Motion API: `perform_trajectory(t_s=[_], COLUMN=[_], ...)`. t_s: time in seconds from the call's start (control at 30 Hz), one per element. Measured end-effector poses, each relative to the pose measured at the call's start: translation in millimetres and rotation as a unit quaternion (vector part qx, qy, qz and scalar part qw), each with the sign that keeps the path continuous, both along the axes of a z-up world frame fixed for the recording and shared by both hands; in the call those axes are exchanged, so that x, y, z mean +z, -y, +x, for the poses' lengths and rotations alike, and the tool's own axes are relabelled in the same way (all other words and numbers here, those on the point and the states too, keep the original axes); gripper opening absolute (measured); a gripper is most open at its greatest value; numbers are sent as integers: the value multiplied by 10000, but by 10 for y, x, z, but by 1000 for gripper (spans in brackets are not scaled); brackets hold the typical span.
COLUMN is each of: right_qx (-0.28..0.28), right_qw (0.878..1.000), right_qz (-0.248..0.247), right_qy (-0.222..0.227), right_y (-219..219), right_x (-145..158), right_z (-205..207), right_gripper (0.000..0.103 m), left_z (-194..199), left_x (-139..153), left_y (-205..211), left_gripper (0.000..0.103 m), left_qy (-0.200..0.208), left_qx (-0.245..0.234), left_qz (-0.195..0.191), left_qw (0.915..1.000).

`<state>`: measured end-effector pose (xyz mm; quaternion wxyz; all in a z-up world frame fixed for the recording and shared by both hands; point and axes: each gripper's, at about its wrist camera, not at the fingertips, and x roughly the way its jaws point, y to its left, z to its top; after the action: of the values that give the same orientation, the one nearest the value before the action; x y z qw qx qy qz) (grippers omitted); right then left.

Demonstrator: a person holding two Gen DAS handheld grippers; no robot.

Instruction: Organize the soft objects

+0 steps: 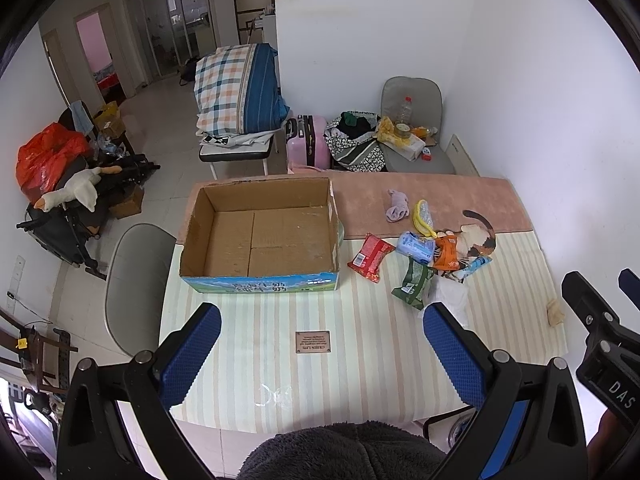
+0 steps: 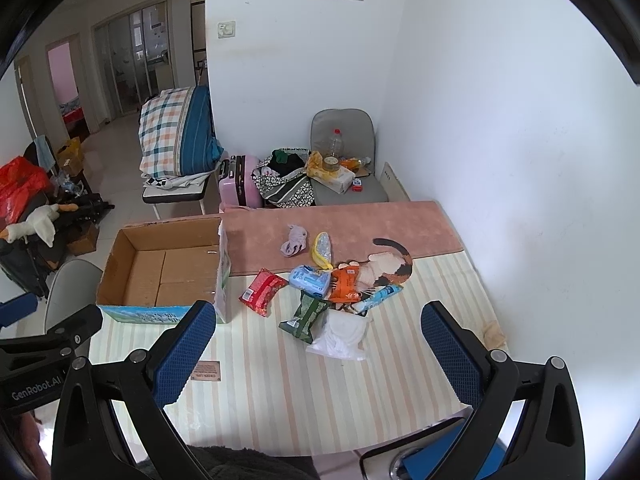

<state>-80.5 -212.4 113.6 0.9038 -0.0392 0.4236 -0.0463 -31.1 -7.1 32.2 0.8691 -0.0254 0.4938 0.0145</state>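
Home, living room: folded plaid bedding [image 1: 236, 88] on bench, pink suitcase [image 1: 306, 140], stuffed goose [image 1: 76, 190], tiled floor [image 1: 160, 120].

The right gripper [image 2: 320, 344] hangs spread wide above the striped table [image 2: 432, 280]; soft packets [image 2: 320, 296] lie right of the empty cardboard box [image 2: 160, 276].

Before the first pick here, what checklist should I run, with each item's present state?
1. Box open and empty inside: ok.
2. Left tool open, holding nothing: ok.
3. Right tool open, holding nothing: ok.
4. Soft packs reachable on the table: red pack lies alone, ok; green pack lies partly over the white bag, not ok for a clean single pick.
5. Sock apart from the pile: ok.
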Motion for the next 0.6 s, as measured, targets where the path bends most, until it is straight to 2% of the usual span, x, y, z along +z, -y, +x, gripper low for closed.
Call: perform_trajectory(t_s=[0.17, 0.3, 0.43, 0.6], right_qx=[-184, -557, -926, -1112], right_qw=[9993, 9958, 9877, 9680], right_qz=[265, 461, 467, 718], right_qy=[-193, -562, -1171, -2131], right_y=[243, 636, 1047, 1477], right_x=[-84, -356, -912, -2006], right_z=[181, 503, 894, 1403], right_gripper=[103, 103, 103, 103], left_z=[196, 564, 966, 1554], left_x=[-71, -286, -701, -1536], left_y=[86, 270, 458, 807], left_gripper=[103, 103, 103, 103], left_qy=[-22, -127, -464, -1289], left_qx=[-63, -191, -347, -632], left_qz=[-14, 151, 221, 276], left_qw=[10000, 9996, 9981, 9893])
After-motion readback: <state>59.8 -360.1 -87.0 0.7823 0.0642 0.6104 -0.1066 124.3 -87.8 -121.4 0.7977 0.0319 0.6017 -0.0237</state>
